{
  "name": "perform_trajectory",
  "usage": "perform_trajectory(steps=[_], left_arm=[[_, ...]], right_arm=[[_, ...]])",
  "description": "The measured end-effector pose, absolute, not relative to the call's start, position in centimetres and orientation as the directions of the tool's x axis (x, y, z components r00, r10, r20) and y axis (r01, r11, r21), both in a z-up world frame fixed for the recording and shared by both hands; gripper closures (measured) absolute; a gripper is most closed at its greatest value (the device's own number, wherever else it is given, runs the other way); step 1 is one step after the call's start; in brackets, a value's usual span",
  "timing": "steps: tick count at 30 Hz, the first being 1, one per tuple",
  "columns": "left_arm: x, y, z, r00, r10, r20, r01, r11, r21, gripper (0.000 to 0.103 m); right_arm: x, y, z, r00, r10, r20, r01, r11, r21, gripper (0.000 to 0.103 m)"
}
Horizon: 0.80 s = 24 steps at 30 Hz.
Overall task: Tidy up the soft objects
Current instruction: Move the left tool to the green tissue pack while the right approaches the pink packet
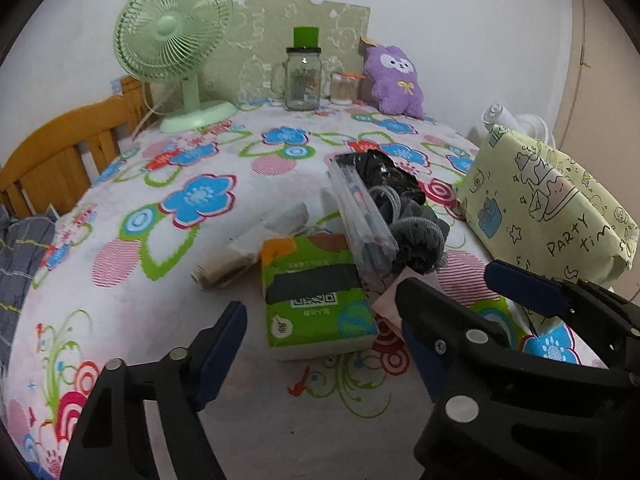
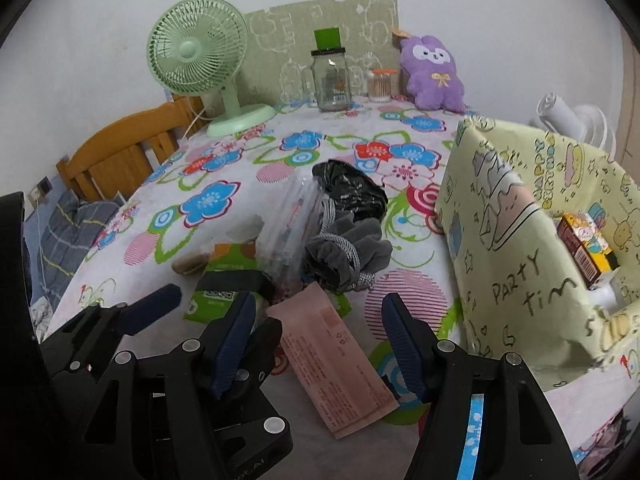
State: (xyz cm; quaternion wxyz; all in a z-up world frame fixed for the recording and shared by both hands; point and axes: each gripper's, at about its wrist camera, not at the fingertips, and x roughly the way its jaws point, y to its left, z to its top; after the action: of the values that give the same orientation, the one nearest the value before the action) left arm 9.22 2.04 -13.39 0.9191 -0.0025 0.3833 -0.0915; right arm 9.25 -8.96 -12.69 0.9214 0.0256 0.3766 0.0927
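Observation:
A heap of soft items lies mid-table: a green tissue pack (image 1: 316,300) (image 2: 224,280), a clear plastic pouch (image 1: 362,220) (image 2: 288,228), a grey drawstring bag (image 1: 416,240) (image 2: 344,252), a black bag (image 1: 384,172) (image 2: 348,188) and a pink packet (image 2: 336,360). A purple plush (image 1: 396,80) (image 2: 434,74) stands at the back. My left gripper (image 1: 320,328) is open just before the tissue pack. My right gripper (image 2: 316,340) is open over the pink packet; it also shows in the left wrist view (image 1: 520,292), beside the left one.
A yellow-green party-print box (image 1: 552,204) (image 2: 532,220) stands at the right, with a small carton (image 2: 584,248) inside. A green fan (image 1: 176,48) (image 2: 200,60), glass jar (image 1: 303,80) (image 2: 330,80) and swab jar (image 2: 379,86) stand at the back. A wooden chair (image 1: 60,156) is left.

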Motion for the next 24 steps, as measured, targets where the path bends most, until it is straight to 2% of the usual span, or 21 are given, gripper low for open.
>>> perform_trajectory(steps=[6,7,24], left_arm=[[9.4,1.7,-13.8,0.679,-0.187,-0.710,0.185,0.979,-0.080,0.037],[9.3,1.7,-13.8,0.684,-0.170,-0.710,0.177,0.982,-0.065,0.047],[7.5,1.9,-13.8,0.695,-0.125,-0.708,0.150,0.988,-0.028,0.048]], right_arm=[[9.9,-9.0,-13.4,0.683,0.188,-0.706,-0.146,0.982,0.120,0.034],[10.0,-9.0,-13.4,0.682,0.187,-0.707,-0.145,0.982,0.120,0.034],[9.2,-8.8,-13.8,0.677,0.176,-0.714,-0.162,0.983,0.088,0.034]])
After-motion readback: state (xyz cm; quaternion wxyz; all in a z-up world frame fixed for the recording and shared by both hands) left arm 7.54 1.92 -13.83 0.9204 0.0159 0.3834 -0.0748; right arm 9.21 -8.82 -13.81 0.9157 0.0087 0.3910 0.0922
